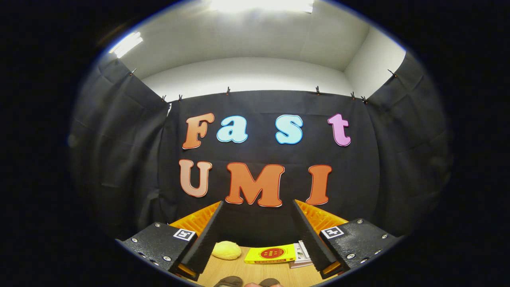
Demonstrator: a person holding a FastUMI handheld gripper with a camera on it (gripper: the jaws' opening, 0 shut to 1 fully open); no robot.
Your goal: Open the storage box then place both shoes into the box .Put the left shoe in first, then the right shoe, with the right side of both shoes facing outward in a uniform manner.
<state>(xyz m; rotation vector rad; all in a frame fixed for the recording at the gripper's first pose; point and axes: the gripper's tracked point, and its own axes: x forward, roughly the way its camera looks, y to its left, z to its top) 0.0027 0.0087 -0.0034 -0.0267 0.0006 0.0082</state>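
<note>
My gripper point(257, 207) is open, with its two fingers spread wide and nothing between them. It is held level and faces the booth's black cloth wall. Low between the fingers lies the wooden tabletop point(255, 271). At the table's near edge two dark rounded shapes peek up, one on the left point(228, 281) and one on the right point(270, 282). They may be the tops of the shoes, but too little of them shows to tell.
A pale yellow soft lump point(226, 250) lies at the back of the table near the left finger. A flat yellow box point(271, 254) with a red round mark sits beside it, and a white booklet point(301, 255) lies by the right finger.
</note>
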